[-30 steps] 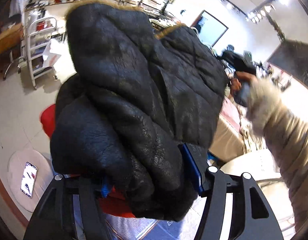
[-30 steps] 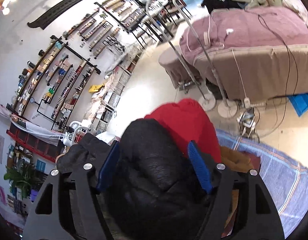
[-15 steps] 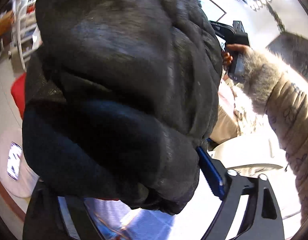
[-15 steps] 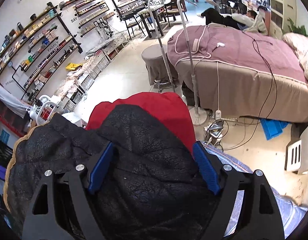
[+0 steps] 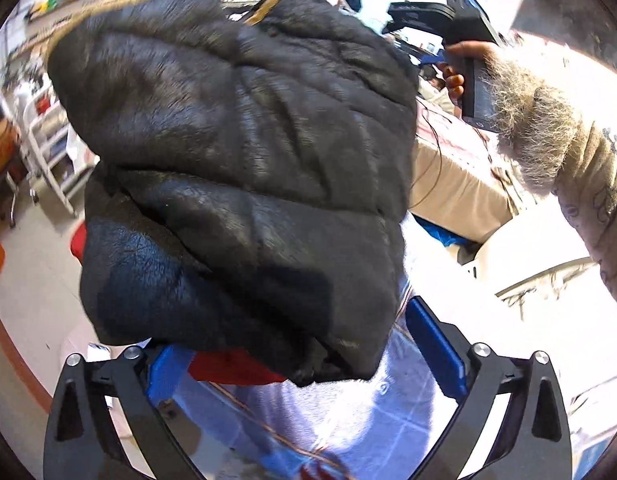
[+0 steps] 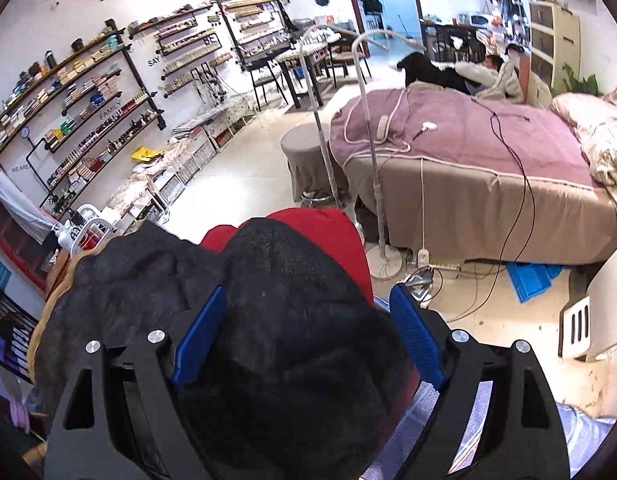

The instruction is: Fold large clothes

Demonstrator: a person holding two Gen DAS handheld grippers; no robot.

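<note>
While bunched, black jacket [image 5: 244, 168] hides red garment [image 5: 232, 366] beneath.

Right tongs [image 6: 304, 336] jaws, just opening, flank the bunched black jacket [image 6: 268, 320] lying over a red garment [image 6: 324, 232]; bed [image 6: 488, 168] beyond

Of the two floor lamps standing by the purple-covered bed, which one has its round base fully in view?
The nearer floor lamp: its white disc base shows on the floor beside the red garment. The farther floor lamp has its foot hidden behind the draped stool.
</note>
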